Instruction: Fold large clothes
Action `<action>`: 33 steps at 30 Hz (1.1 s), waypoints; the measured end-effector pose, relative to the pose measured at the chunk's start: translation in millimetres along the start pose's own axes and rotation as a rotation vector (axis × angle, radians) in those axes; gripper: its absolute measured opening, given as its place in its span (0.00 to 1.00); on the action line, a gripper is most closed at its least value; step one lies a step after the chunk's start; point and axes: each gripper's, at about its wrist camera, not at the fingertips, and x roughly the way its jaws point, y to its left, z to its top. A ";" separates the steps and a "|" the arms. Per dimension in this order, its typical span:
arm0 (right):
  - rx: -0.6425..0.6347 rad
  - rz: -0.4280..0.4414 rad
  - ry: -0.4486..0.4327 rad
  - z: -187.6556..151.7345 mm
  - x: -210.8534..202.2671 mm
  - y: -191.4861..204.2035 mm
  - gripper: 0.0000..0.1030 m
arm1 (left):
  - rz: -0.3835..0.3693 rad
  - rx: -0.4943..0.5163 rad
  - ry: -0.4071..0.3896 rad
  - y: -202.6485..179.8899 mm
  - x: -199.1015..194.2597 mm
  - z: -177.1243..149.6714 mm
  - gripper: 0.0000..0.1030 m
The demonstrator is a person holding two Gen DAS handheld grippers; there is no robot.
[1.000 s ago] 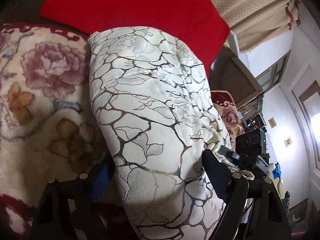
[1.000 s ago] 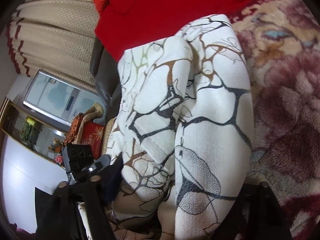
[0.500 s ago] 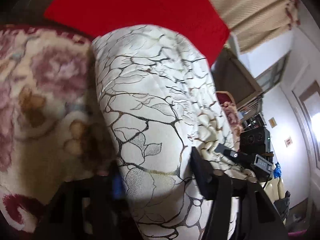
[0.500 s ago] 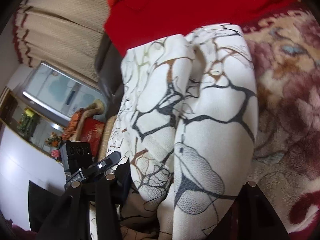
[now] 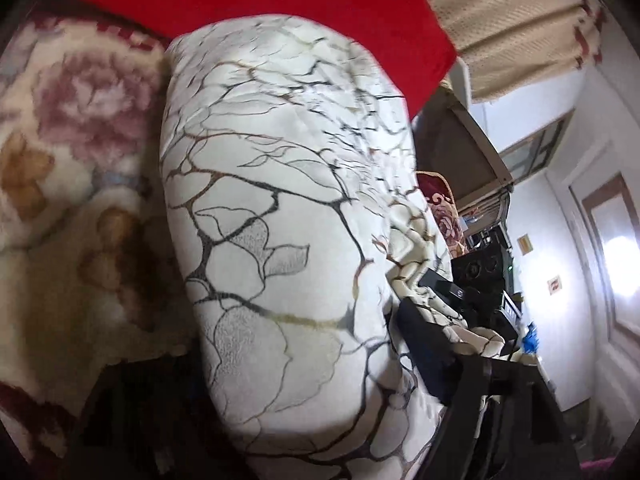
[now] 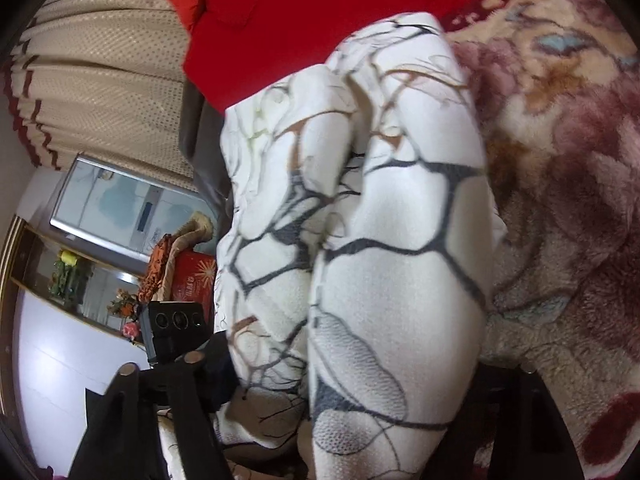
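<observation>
A bulky folded white cloth [image 5: 288, 208] with a black and gold branch print lies on a floral plush blanket [image 5: 80, 120]. My left gripper [image 5: 296, 344] straddles its near end. The jaws are closing, the right finger [image 5: 424, 352] digs into the fabric, and the left finger is lost in shadow under the bulge. In the right wrist view the same white cloth [image 6: 380, 220] fills my right gripper [image 6: 356, 360]. Those jaws are opening, and the cloth still touches the left finger [image 6: 218, 372] and overhangs the other. Each view shows the opposite gripper's camera block at the cloth's far side.
A red cushion [image 5: 280, 4] lies just beyond the cloth. Beige curtains [image 6: 104, 64] hang behind, with a glass-fronted cabinet [image 6: 120, 208] below them. A white wall and a door [image 5: 608, 248] stand off the bed's side.
The left fingers have come closer together around the cloth, which bulges higher between them. The right fingers narrowed, then widened slightly. Both views shifted little.
</observation>
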 end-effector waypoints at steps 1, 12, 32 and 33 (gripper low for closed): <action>-0.021 0.004 -0.005 0.7 0.7 7.2 0.57 | -0.003 0.016 -0.011 -2.7 -4.0 0.3 0.56; -0.186 0.083 -0.066 -6.9 -2.2 69.3 0.51 | -0.012 0.088 -0.172 -10.7 -74.8 4.8 0.50; -0.199 0.074 0.010 -9.6 147.4 137.4 0.50 | 0.249 -0.030 -0.254 95.4 -156.7 11.2 0.54; -0.185 0.039 0.031 -10.2 155.1 132.8 0.50 | 0.284 -0.058 -0.211 106.6 -148.9 11.4 0.59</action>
